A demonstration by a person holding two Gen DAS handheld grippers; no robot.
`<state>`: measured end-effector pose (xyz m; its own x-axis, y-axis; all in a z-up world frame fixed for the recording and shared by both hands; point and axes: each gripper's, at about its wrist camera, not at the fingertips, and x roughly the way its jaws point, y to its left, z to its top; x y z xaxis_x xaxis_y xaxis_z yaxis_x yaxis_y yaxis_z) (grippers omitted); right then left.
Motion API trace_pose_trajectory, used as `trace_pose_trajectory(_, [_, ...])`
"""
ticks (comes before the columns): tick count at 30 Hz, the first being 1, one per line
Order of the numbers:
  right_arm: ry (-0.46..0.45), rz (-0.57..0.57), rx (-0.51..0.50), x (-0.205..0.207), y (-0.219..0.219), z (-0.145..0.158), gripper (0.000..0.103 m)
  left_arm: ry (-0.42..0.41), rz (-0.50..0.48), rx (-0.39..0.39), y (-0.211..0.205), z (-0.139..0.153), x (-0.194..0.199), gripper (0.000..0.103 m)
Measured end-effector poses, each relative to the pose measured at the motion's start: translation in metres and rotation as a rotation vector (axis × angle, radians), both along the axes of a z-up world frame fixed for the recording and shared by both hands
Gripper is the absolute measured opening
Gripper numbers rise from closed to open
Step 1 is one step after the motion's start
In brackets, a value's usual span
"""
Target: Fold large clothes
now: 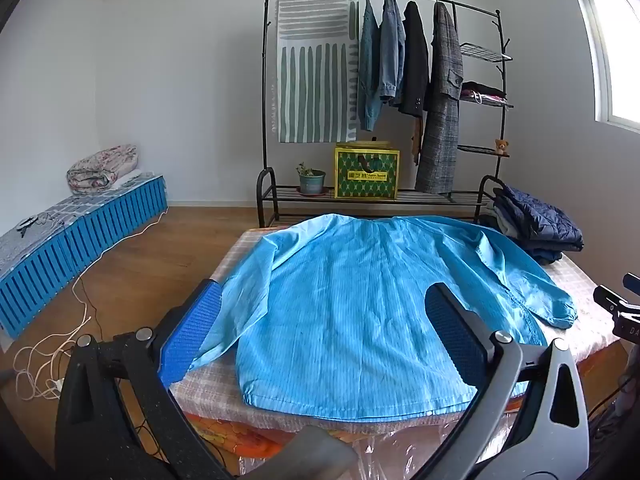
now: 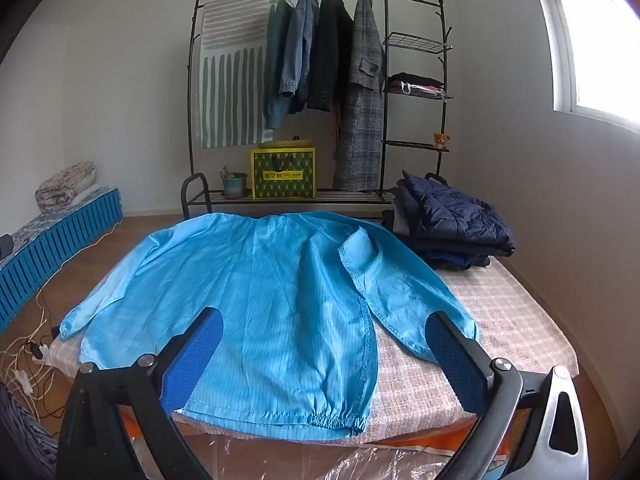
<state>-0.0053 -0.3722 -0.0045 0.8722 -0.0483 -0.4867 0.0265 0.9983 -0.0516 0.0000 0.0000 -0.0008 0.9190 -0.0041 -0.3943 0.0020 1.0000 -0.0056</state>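
Note:
A large light-blue jacket (image 1: 344, 304) lies spread flat on the checked table cover (image 1: 208, 392), hem toward me, both sleeves angled out and down. It also shows in the right wrist view (image 2: 272, 300), with its right sleeve (image 2: 404, 300) lying on the cover (image 2: 500, 320). My left gripper (image 1: 324, 340) is open and empty, hovering above the near hem. My right gripper (image 2: 324, 352) is open and empty, above the jacket's lower right side. Part of the right gripper shows at the left wrist view's right edge (image 1: 620, 312).
A stack of folded dark clothes (image 2: 452, 220) sits at the table's far right corner. A clothes rack (image 1: 384, 92) with hanging coats, a yellow-green box (image 1: 366, 174) and a potted plant stands behind. A blue crate bench (image 1: 80, 236) and cables (image 1: 52, 352) are on the floor left.

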Motion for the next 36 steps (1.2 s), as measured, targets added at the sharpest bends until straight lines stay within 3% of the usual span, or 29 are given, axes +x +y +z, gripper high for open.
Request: trace_pose_trajectory(36, [-0.005, -0.001, 0.004, -0.0016, 0.0038, 0.0007, 0.102, -0.004, 0.007, -0.012, 0.0001, -0.0007, -0.0007, 0.103])
